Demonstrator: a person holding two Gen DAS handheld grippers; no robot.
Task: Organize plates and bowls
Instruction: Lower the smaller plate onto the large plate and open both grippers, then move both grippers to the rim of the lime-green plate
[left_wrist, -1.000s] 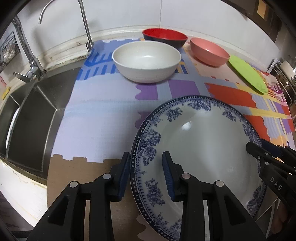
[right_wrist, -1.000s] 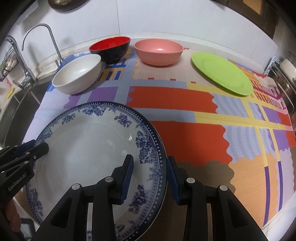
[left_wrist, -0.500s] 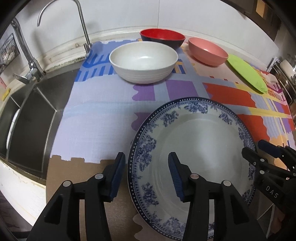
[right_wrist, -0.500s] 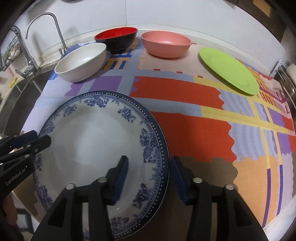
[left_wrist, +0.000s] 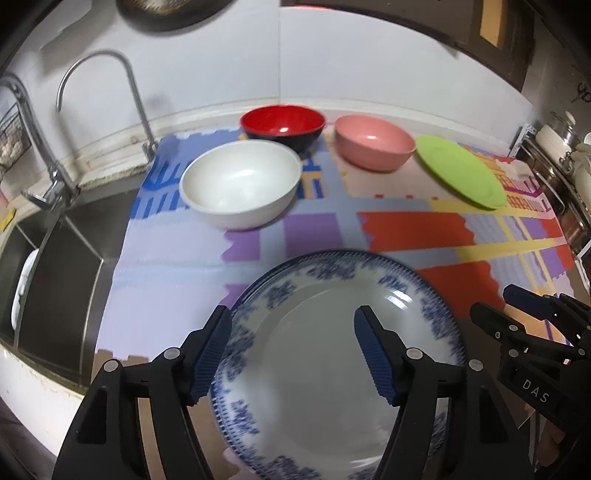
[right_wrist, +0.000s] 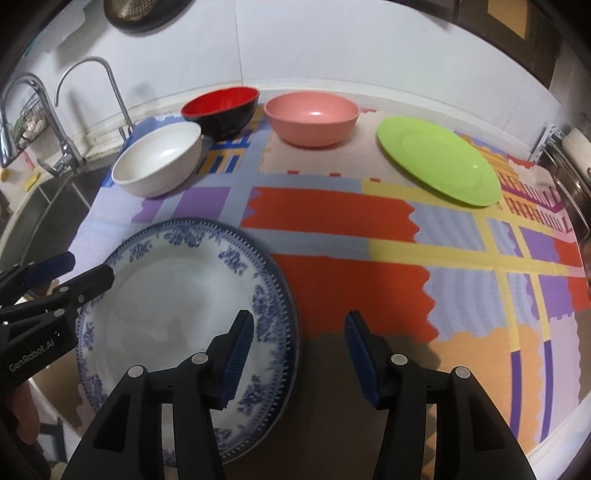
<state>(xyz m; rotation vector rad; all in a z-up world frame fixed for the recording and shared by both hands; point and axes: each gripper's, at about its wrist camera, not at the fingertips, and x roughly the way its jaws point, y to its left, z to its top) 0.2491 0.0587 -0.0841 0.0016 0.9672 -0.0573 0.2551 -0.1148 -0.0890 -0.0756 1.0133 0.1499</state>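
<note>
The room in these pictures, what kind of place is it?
Most likely a home kitchen counter: a steel sink with a curved faucet on the left, and bowls and plates on a colourful mat along a white wall.

My right gripper (right_wrist: 299, 354) hung with jaws spread over the round blue-patterned white china plate's (right_wrist: 177, 295) right rim.

The patterned plate (left_wrist: 317, 354) lies on the mat (right_wrist: 343, 236) under the left gripper (left_wrist: 291, 350), left of the right gripper (right_wrist: 299, 354). Ahead stand three bowls (right_wrist: 159, 166); another plate (right_wrist: 439, 166) lies ahead to the right, the sink (left_wrist: 55, 273) left.
</note>
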